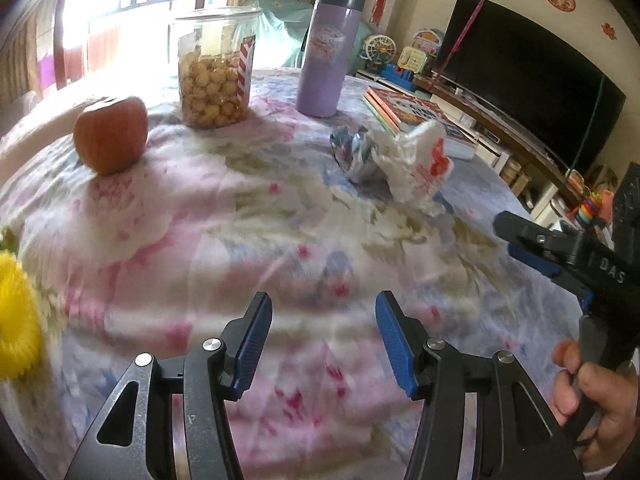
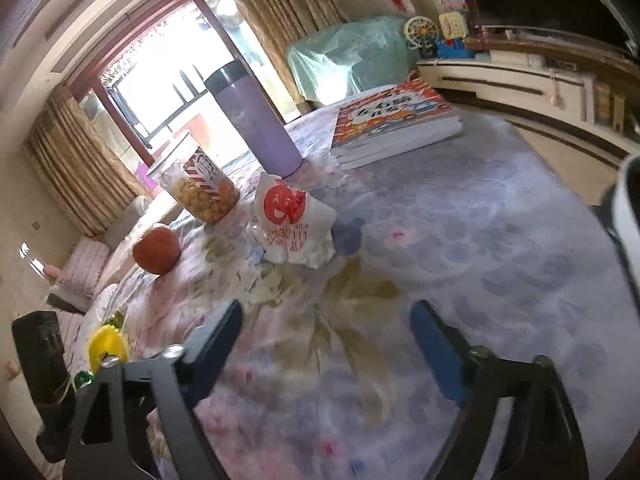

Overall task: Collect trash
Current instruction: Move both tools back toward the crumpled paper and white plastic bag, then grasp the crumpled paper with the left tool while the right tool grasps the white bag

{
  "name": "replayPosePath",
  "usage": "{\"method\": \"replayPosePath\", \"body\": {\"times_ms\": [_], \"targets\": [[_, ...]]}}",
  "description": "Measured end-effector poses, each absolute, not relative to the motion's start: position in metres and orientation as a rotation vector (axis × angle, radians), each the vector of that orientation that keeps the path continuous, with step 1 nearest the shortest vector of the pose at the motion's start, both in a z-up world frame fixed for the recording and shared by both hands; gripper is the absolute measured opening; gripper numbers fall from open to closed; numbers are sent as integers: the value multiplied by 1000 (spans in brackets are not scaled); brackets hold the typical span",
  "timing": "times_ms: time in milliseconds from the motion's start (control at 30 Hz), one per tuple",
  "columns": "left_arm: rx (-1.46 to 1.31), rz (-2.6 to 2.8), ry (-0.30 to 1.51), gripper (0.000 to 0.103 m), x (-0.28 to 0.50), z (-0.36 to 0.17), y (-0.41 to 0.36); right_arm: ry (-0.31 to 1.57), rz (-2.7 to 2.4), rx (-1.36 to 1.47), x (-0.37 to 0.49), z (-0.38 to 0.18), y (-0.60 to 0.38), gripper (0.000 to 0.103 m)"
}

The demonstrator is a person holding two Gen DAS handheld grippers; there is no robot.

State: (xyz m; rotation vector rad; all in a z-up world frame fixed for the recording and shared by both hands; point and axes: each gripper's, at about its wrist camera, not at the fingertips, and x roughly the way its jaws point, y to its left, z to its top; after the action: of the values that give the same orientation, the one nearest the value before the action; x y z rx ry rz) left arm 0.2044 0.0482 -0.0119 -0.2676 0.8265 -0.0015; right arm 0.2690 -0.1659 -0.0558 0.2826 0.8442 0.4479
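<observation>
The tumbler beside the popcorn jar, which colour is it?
Lilac tumbler with a dark lid, clearest in the left wrist view.

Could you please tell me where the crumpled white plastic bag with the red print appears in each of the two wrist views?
Left wrist: the plastic bag lies right of centre, in front of the books.
Right wrist: it sits just left of centre, below the purple flask.
Shared landmark: the purple flask.

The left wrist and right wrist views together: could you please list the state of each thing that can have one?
Left gripper: open, empty.
Right gripper: open, empty.
White plastic bag: crumpled, lying on the tablecloth.
Foil wrapper: crumpled, touching the bag.
Popcorn jar: upright, lid on, partly full.
Purple tumbler: upright, lid on.
Apple: whole, resting on the cloth.
Books: closed, stacked flat.
</observation>
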Motion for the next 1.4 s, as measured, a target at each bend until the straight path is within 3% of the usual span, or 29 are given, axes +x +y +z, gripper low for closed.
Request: {"method": "replayPosePath", "body": {"times_ms": [300,367,433,533,733,900,967,1000,1033,1100,1200,1400], "targets": [[-244,-17,838,54,255,-18,56,853,498,329,320,-69,-139,76],[-234,-18,843,54,265,-19,57,865,506,327,331,-73,-134,70],[-231,-26,849,54,274,-21,56,880,527,329,339,-78,-131,42],[-231,-53,851,54,291,-23,52,856,526,332,332,-74,-140,24],[-220,-98,837,65,330,-28,36,815,449,361,302,-67,-180,18],[-217,-108,834,64,364,-38,25,798,388,411,275,-66,-211,18],[-193,-102,851,55,374,-44,20,794,370,426,266,-66,-217,18],[-189,-114,863,31,378,-47,18,794,364,436,261,-67,-220,17],[-188,-134,877,12,380,-49,15,794,362,441,259,-66,-221,17],[-174,-144,872,6,379,-49,11,794,358,441,253,-66,-221,16],[-158,-162,851,5,367,-44,6,802,368,436,246,-64,-219,3],[-184,-205,838,3,321,-36,4,791,402,366,233,-51,-212,3]]}}
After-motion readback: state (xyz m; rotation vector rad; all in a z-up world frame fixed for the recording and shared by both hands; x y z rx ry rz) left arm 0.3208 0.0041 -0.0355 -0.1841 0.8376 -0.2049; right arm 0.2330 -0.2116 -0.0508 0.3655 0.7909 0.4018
